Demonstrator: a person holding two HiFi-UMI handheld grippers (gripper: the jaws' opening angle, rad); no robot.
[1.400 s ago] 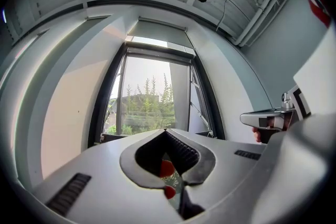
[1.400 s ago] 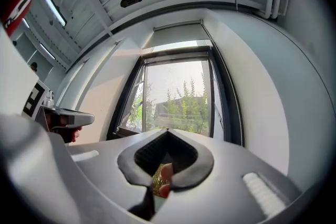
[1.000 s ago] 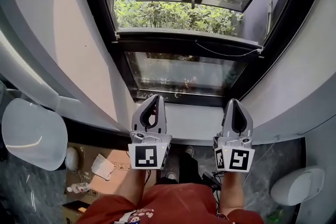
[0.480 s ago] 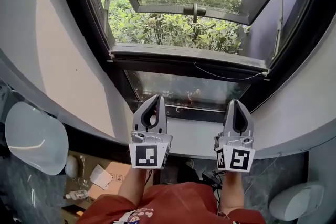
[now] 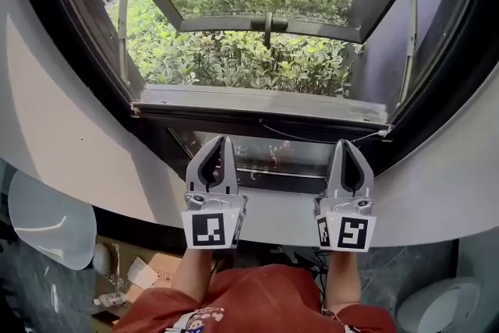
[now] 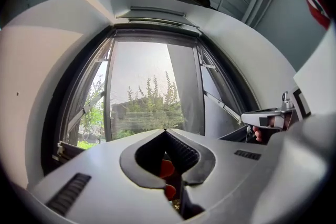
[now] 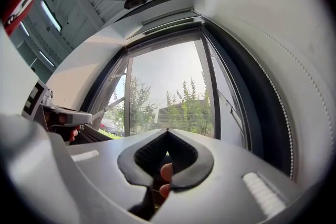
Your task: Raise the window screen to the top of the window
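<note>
– At the foot of the window opening, is that grey bar part of the window screen (image 5: 257, 101)?
– It looks like its bottom bar, yes. It sits low, right above the lower glass pane (image 5: 273, 157). A thin cord (image 5: 327, 135) droops along its underside toward the right end.
– Which way does it run?
– Its long axis runs left to right and level, from one side of the dark frame (image 5: 70, 19) to the other. From the head view I cannot tell whether mesh stands above it. In the left gripper view the opening looks faintly hazy.
– And beyond it?
– The sash (image 5: 265, 26) is swung outward, with a handle in the middle of its lower rail. Green bushes (image 5: 234, 58) show underneath.
– What about the tools?
– On the left tool (image 5: 221, 139) the jaws are pressed together with nothing between them. The right tool (image 5: 345, 144) is the same, closed and empty.
– Where are they?
– Side by side over the white ledge (image 5: 281, 203), both pointing toward the window. Their tips are in front of the lower pane, just under the bar. As far as I can see they touch neither.
</note>
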